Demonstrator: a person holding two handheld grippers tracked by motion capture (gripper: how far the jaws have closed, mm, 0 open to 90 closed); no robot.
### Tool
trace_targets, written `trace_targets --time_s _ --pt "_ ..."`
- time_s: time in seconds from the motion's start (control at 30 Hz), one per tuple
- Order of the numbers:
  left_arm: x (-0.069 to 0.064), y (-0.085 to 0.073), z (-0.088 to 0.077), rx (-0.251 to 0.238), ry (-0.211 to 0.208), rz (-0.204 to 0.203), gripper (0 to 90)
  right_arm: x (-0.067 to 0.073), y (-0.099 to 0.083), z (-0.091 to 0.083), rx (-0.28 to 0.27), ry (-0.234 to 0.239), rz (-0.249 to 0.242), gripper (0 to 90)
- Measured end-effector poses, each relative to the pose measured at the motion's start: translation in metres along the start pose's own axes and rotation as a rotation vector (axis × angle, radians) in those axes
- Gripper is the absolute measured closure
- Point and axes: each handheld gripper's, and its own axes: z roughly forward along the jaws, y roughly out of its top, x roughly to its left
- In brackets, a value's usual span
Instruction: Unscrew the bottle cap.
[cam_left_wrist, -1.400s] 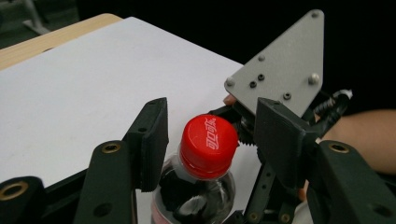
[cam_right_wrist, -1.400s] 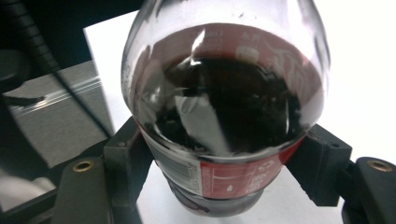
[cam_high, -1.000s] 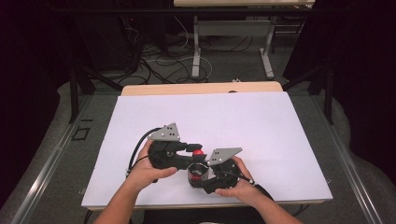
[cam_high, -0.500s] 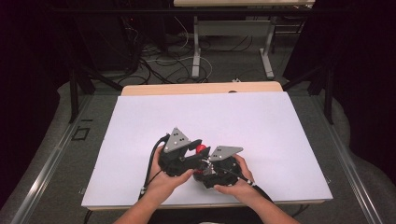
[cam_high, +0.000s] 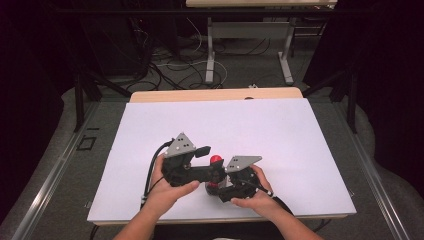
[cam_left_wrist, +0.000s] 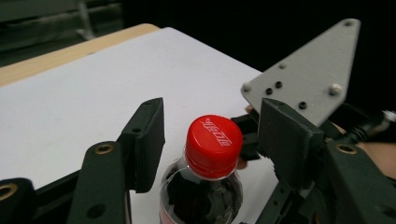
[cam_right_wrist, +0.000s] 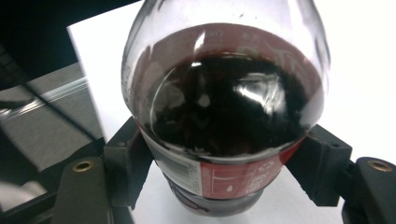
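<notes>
Cola bottle standing at the near middle of the white counter. Right tool clamped tight on its body. Left tool just opening, pads clear either side of the red cap.

Both tongs, left and right, built in black; blocky black jaws fixed by brass-ringed screws. Grey three-cornered plates mounted on top, dotted with holes. Black cable trailed from left. Forearms left bare, sleeves unseen.

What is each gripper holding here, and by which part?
The right gripper is clamped on the cola bottle at its labelled body. The left gripper holds nothing: its jaws, just opened, stand either side of the red cap with gaps.
</notes>
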Motion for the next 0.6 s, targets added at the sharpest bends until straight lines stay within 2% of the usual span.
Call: trace_targets --time_s 0.03,0.1,0.17,0.3,0.37,0.47,0.6 --pt "0.003 0.000 0.000 0.013 -0.050 0.020 42.1 0.001 0.001 -0.001 0.013 0.026 -0.005 29.0" --pt "0.010 -0.001 0.000 0.029 -0.133 0.064 45.3 0.005 0.001 0.001 0.000 0.057 -0.022 29.0" --pt "0.015 -0.003 -0.001 0.040 -0.184 0.078 46.7 0.006 0.001 0.000 0.009 0.069 -0.036 29.0" --pt "0.021 -0.005 -0.002 0.036 -0.244 0.091 52.8 0.010 0.001 0.003 0.006 0.107 -0.054 29.0" --pt "0.022 -0.006 -0.002 0.045 -0.255 0.106 56.5 0.010 0.001 0.002 0.023 0.127 -0.061 29.0" --pt "0.021 -0.007 -0.001 0.042 -0.246 0.112 61.0 0.011 0.001 0.003 0.008 0.121 -0.060 29.0" --pt "0.017 -0.007 0.000 0.032 -0.185 0.104 61.5 0.010 0.001 0.003 0.005 0.097 -0.049 29.1"
